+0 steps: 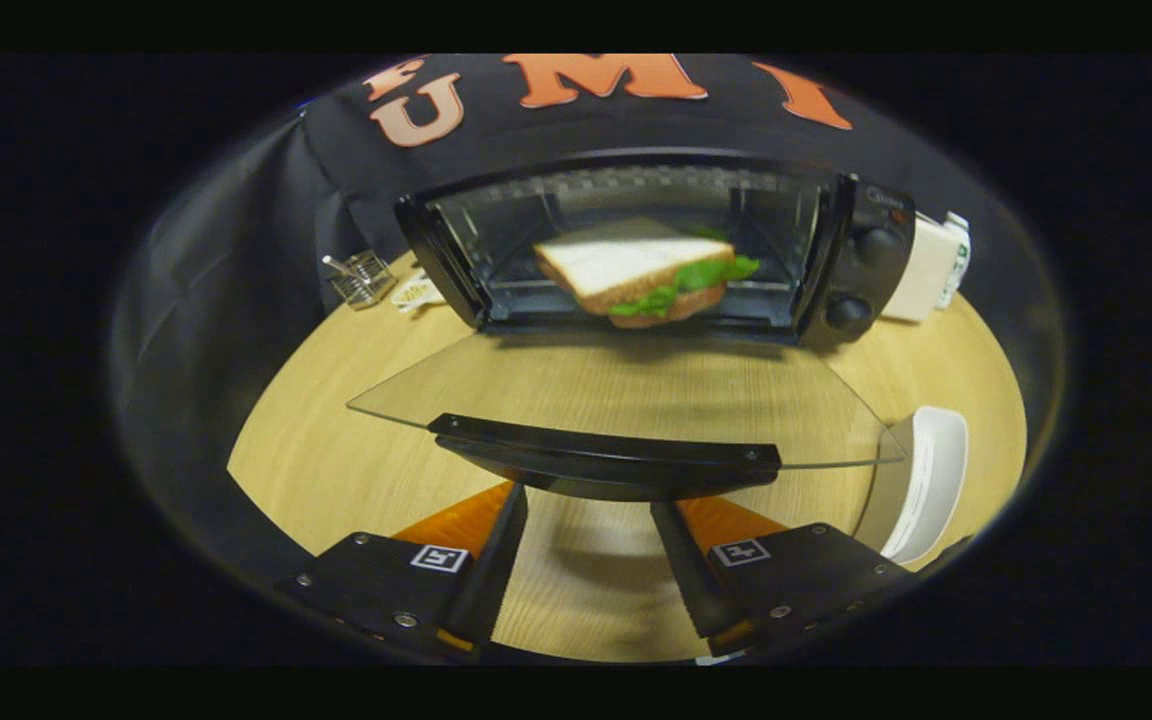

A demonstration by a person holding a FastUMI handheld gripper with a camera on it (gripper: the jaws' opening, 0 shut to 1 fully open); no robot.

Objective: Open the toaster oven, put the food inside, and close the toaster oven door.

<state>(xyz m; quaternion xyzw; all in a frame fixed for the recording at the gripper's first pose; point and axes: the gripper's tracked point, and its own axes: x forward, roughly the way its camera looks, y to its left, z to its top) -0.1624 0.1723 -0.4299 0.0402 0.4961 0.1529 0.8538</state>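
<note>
A black toaster oven [856, 270] stands at the back of the wooden table with its glass door [616, 395] folded down flat toward me. Inside, on the rack, lies a sandwich [641, 275] of white bread with green lettuce sticking out. The door's black handle [606, 462] runs across just ahead of my fingers. My gripper [588, 505] is open, its fingers spread apart below the handle, with nothing between them but the table top.
A white dish [926, 480] sits on the table to the right of the door. A small wire basket [361, 278] stands left of the oven and a white box [921, 270] right of it. Black cloth hangs behind.
</note>
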